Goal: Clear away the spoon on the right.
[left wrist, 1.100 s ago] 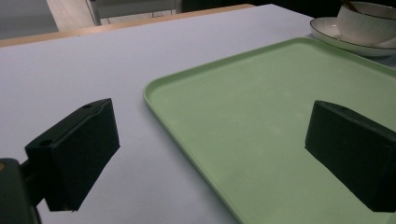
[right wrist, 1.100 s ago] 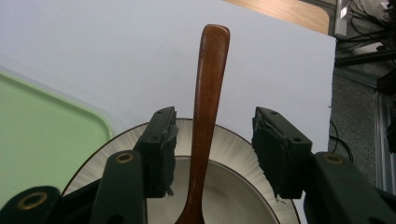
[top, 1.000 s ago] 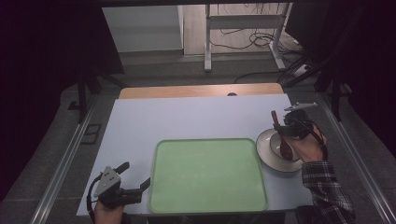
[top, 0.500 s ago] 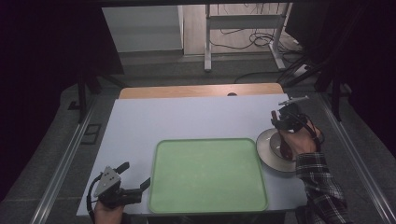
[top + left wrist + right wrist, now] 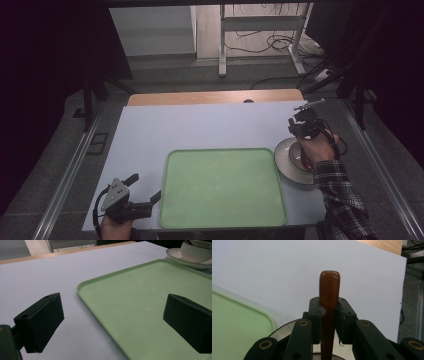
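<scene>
Over saucer (image 5: 289, 160): right tongs (image 5: 298, 126) clamp wooden handle (image 5: 329, 307) | left tongs (image 5: 145, 192) agape beside tray (image 5: 222, 220) edge

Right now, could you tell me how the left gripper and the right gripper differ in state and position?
The left gripper is open and holds nothing; the right gripper is shut on a wooden handle. The left gripper lies low at the table's near edge beside the green tray; the right gripper is raised above the saucer. Both are hand-held with black jaws.

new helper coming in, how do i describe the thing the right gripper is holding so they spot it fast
Start at the green tray, then look off its right edge to the white saucer. Above it, the right gripper is shut on a wooden handle: dark brown, slim, round-tipped, the only wooden thing among the white dishes.
</scene>
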`<state>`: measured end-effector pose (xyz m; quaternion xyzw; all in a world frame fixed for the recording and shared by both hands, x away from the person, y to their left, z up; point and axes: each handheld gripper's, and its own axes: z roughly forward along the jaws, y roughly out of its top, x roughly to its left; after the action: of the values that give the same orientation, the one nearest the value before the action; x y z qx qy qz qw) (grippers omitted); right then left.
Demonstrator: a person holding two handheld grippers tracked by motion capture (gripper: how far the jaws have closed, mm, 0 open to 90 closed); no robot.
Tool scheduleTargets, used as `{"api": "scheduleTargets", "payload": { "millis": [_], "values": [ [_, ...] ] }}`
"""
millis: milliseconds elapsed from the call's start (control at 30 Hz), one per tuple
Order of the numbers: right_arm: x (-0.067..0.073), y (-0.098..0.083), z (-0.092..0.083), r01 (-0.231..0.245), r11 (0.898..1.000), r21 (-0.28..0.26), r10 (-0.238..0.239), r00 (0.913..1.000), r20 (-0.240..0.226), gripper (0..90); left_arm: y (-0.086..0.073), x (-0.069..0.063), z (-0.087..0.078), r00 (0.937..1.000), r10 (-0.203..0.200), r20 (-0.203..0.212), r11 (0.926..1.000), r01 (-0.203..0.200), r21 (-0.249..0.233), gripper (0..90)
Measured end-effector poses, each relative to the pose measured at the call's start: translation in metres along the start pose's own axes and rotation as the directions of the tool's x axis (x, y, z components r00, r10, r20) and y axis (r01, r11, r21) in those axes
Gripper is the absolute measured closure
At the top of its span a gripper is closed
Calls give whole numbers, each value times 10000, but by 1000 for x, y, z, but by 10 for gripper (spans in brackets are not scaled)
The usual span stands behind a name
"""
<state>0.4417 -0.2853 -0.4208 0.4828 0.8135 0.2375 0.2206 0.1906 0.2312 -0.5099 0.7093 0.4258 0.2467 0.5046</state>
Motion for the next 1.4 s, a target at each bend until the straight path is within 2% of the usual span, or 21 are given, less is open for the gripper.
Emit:
{"api": "scheduleTargets", "payload": {
  "millis": [400,833,1100,1400],
  "values": [
    [0,17,-22,143,9995,271,-130,9987,-503,764,0,0,-1,10000,30,-31,10000,-30,-56,30],
    [8,32,-42,464,9952,867,-405,9968,-689,764,1,-1,-1,10000,64,-26,10000,-64,-46,30],
    [16,36,-49,534,9887,1404,-394,9941,-1007,764,1,-1,0,10000,83,-25,10000,-83,-40,30],
    [35,40,-51,880,9752,2031,-626,9897,-1286,764,1,-1,0,10000,84,-17,10000,-84,-41,30]
  ]
}}
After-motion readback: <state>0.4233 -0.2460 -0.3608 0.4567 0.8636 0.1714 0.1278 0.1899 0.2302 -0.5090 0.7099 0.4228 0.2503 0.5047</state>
